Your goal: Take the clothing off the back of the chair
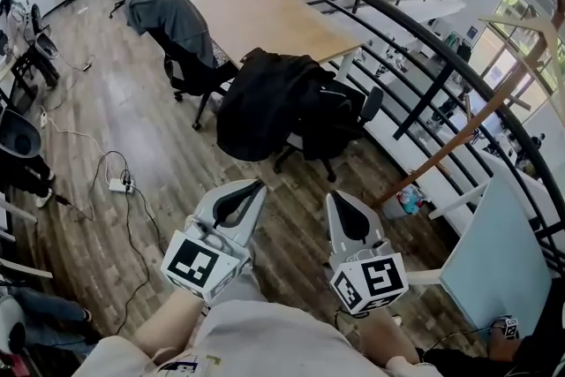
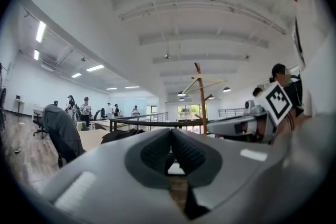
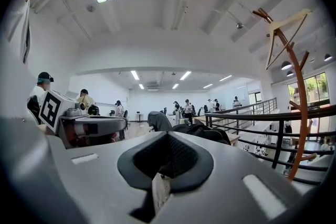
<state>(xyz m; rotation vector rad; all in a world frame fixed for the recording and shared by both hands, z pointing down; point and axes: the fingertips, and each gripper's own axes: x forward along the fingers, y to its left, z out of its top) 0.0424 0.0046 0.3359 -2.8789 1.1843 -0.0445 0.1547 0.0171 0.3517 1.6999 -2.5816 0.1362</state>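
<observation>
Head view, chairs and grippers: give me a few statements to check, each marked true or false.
1. A black jacket is draped over the back of the nearer chair. True.
2. The left gripper is clamped on the jacket. False: its jaws are together with nothing between them, and it is short of the chair.
3. The right gripper has its jaws wide apart. False: they are together and hold nothing.
4. A grey garment covers the farther chair. True.
5. A white power strip lies on the floor. True.
</observation>
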